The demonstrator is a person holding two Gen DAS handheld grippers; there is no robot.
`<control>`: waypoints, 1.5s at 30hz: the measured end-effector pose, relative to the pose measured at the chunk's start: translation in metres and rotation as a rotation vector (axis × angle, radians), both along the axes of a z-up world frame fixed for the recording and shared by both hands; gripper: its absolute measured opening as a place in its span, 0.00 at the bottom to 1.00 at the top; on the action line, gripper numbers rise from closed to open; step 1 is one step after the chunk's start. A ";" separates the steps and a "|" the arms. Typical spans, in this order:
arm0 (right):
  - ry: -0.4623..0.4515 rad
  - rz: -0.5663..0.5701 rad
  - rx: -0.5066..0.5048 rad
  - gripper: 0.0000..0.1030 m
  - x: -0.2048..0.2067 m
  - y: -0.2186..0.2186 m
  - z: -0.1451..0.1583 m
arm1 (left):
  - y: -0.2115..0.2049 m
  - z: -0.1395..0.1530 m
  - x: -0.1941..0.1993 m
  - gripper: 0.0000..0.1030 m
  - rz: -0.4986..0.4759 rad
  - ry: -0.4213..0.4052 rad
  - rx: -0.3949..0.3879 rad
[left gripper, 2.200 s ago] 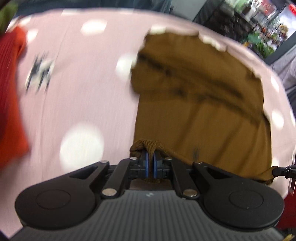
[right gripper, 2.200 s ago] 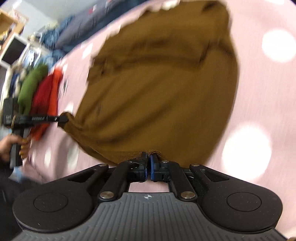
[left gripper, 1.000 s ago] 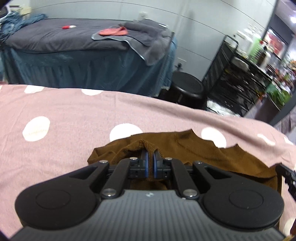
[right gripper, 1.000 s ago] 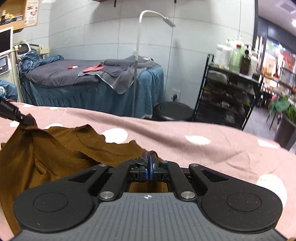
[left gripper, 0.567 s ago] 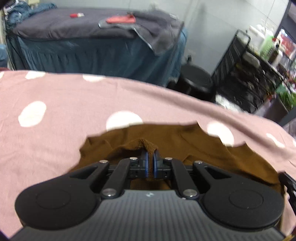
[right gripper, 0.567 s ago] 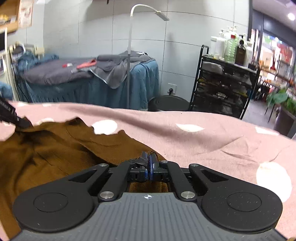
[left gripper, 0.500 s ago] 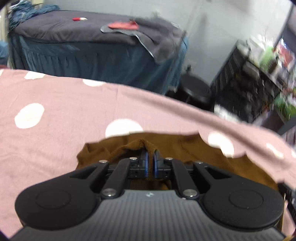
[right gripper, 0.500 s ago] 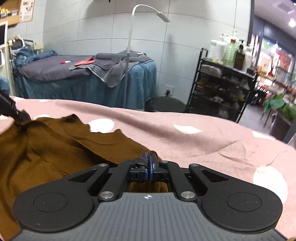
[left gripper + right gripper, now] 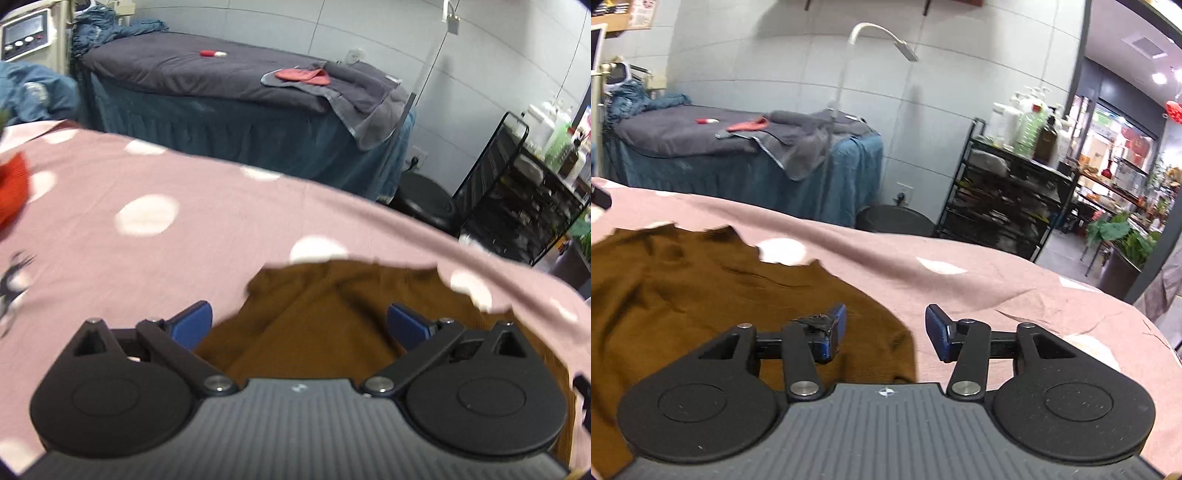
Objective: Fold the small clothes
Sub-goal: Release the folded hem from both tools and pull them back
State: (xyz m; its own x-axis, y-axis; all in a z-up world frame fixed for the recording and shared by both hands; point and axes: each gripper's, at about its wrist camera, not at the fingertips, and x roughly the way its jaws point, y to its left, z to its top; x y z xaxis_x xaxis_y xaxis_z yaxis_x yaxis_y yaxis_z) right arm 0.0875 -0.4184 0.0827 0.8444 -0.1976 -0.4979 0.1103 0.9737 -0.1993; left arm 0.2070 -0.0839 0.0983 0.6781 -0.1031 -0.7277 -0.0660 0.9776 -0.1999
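Both claws have let go since a second ago, when each pinched a brown edge. Your left claw (image 9: 299,326) is spreading wide, its blue pads (image 9: 192,325) clear of the brown sweater (image 9: 317,332), which lies slack between and just ahead of them. Your right claw (image 9: 884,330) is spreading too; only the sweater's right edge (image 9: 886,332) sits under its left pad, and pink sheet shows under the right one.

You look to be at the release that ends one fold: the sweater (image 9: 701,295) rests doubled on the bed, its far edge rumpled. Next, I judge, you need to draw both claws back clear of the knit, then pick a side edge or the near hem and carry it across to narrow the bundle, smoothing the bunched cloth first.

Left of your left claw, a red garment (image 9: 13,192) lies at the edge of the pink spotted sheet (image 9: 147,258). Beyond both claws stands a massage bed (image 9: 221,92) with a grey cover and blue skirt. Farther right come a black stool (image 9: 894,221), a black wire rack of bottles (image 9: 1015,192), and a potted plant (image 9: 1123,240).
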 end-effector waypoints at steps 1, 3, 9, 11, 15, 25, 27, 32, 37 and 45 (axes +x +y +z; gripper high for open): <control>-0.001 0.006 0.012 0.94 -0.005 0.004 0.004 | 0.000 0.003 -0.015 1.00 0.015 0.012 0.020; -0.006 0.023 0.046 0.96 -0.015 0.012 0.010 | -0.004 0.009 -0.049 1.00 0.046 0.014 0.032; 0.058 0.102 0.049 0.99 -0.040 0.045 0.020 | -0.030 0.035 -0.143 1.00 0.042 0.017 -0.054; 0.087 0.127 0.049 1.00 -0.047 0.056 0.022 | -0.041 0.048 -0.166 1.00 -0.004 0.040 -0.142; 0.130 0.160 0.043 1.00 -0.053 0.075 0.025 | -0.072 0.086 -0.193 1.00 -0.187 0.024 -0.267; 0.132 -0.034 0.285 1.00 -0.040 0.057 0.062 | -0.100 0.182 -0.213 1.00 -0.409 -0.184 -0.231; 0.079 -0.027 0.310 1.00 -0.035 0.048 0.085 | -0.110 0.216 -0.204 1.00 -0.461 -0.217 -0.208; -0.008 0.027 0.428 1.00 -0.002 0.009 0.162 | -0.134 0.305 -0.158 1.00 -0.569 -0.293 -0.200; -0.023 0.075 0.498 1.00 0.040 -0.036 0.214 | -0.156 0.335 -0.094 1.00 -0.607 -0.266 -0.138; 0.139 0.021 0.578 1.00 0.057 -0.081 0.138 | -0.172 0.218 -0.042 1.00 -0.488 -0.054 -0.010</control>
State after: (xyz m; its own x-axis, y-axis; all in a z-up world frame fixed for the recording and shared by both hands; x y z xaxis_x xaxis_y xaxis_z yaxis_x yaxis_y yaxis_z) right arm 0.1442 -0.4996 0.2203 0.7646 0.1548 -0.6256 0.1003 0.9303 0.3528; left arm 0.1652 -0.2559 0.3161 0.5854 -0.4248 -0.6906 0.4098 0.8899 -0.2001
